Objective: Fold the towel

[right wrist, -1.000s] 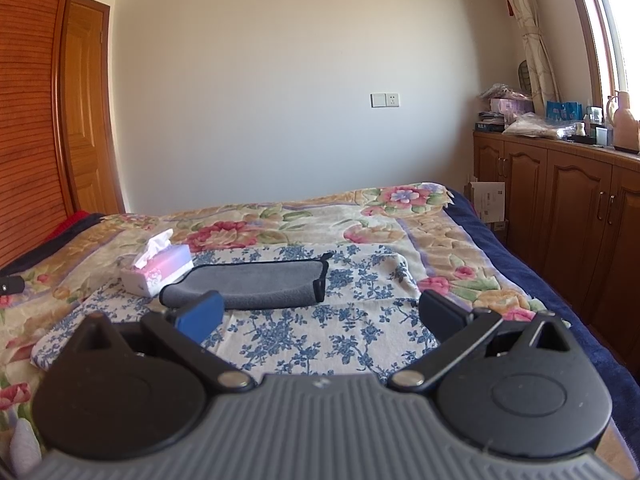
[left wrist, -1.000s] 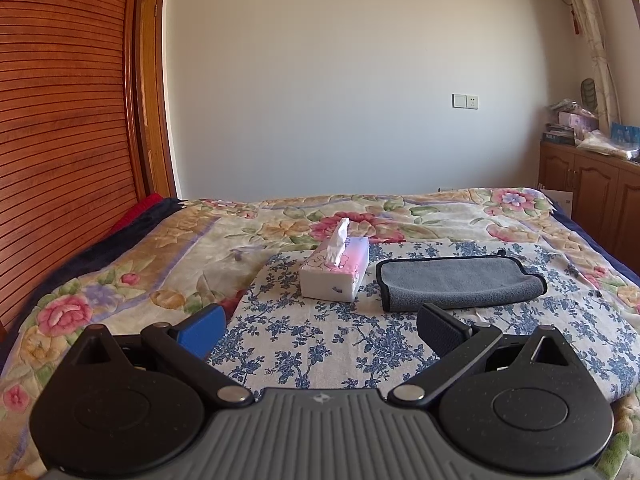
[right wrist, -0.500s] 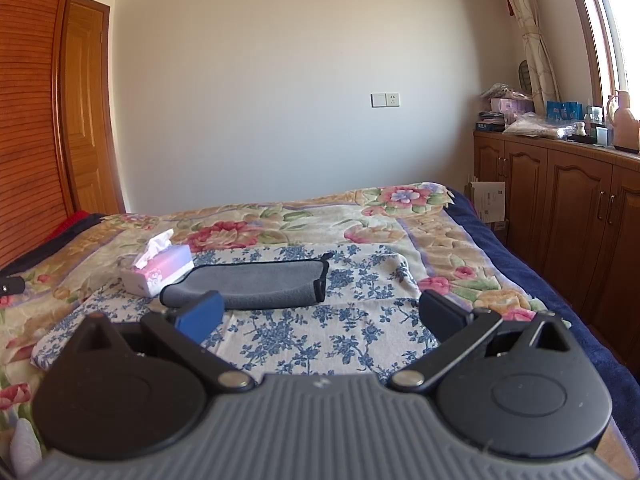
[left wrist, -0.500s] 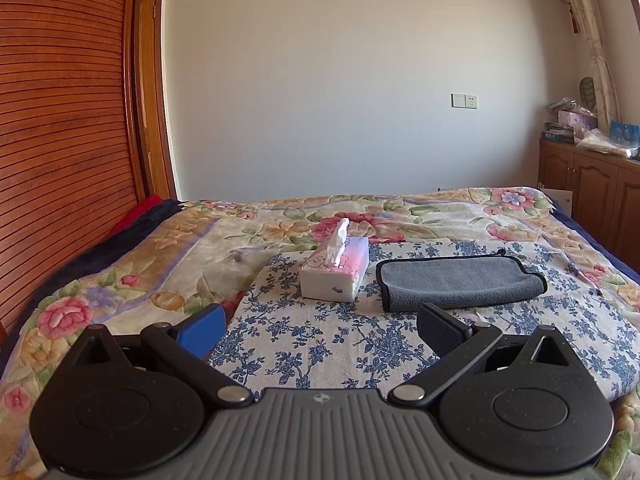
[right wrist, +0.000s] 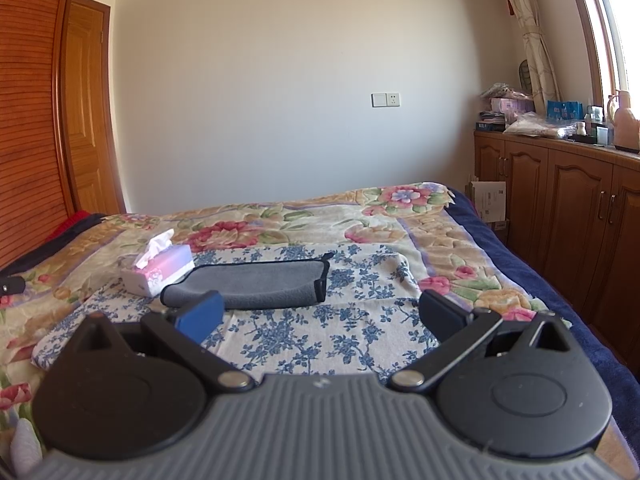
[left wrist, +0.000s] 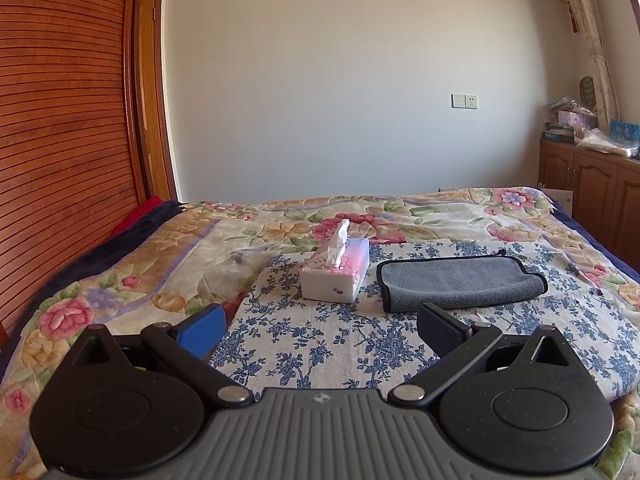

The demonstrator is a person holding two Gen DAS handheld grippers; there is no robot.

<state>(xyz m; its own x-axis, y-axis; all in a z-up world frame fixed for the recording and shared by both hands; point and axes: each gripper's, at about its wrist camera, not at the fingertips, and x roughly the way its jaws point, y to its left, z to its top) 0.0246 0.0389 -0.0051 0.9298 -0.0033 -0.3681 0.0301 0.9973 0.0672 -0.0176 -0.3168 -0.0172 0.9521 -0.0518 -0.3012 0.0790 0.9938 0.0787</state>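
Observation:
A grey towel with a dark border [left wrist: 460,283] lies folded on a blue-flowered cloth [left wrist: 328,340] on the bed. It also shows in the right wrist view [right wrist: 256,284]. My left gripper [left wrist: 320,328] is open and empty, held above the near part of the cloth, short of the towel. My right gripper [right wrist: 320,316] is open and empty, also short of the towel, whose near left corner sits behind my blue left finger pad [right wrist: 200,316].
A white and pink tissue box [left wrist: 336,272] stands just left of the towel, also seen in the right wrist view [right wrist: 160,268]. A floral quilt [left wrist: 120,280] covers the bed. A wooden wardrobe [left wrist: 60,140] is on the left, wooden cabinets [right wrist: 560,220] on the right.

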